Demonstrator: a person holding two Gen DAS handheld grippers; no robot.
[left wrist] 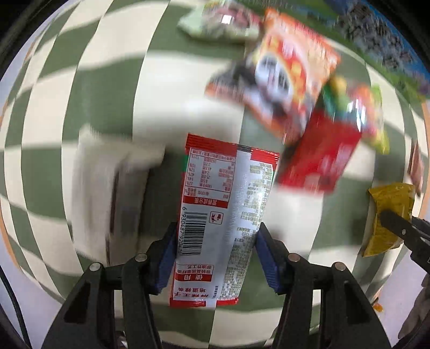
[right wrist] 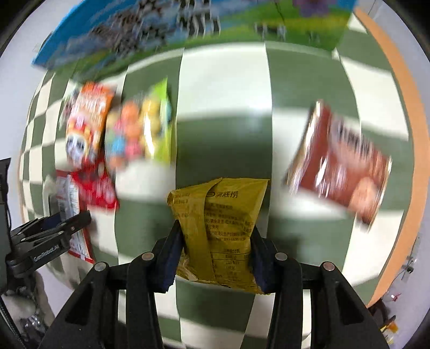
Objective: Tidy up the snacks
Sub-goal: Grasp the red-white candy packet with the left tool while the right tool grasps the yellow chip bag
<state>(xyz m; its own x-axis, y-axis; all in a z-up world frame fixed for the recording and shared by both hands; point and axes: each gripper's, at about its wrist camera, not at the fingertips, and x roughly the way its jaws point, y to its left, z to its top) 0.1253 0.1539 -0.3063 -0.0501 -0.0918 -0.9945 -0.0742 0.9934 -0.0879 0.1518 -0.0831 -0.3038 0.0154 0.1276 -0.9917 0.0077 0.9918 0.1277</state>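
A red and white snack packet (left wrist: 225, 188), back side up with a barcode, hangs over the green and white checked cloth (left wrist: 113, 80). My left gripper (left wrist: 217, 231) is shut on its lower half, blue pads pressing both long edges. A crinkled yellow packet (right wrist: 223, 198) sits between the pads of my right gripper (right wrist: 215, 228), which is shut on it. Both grippers point down at the table. The left wrist view catches the yellow packet (left wrist: 389, 214) at its right edge. At the left of the right wrist view, the left gripper (right wrist: 67, 222) appears with its packet (right wrist: 72, 198).
An orange panda packet (left wrist: 290, 72), a red packet (left wrist: 322, 158) and a colourful green packet (left wrist: 357, 112) lie together on the cloth. A brown packet (right wrist: 344, 166) lies to the right. A blue and green box (right wrist: 188, 24) stands at the back. The table's orange edge (right wrist: 397, 107) runs along the right.
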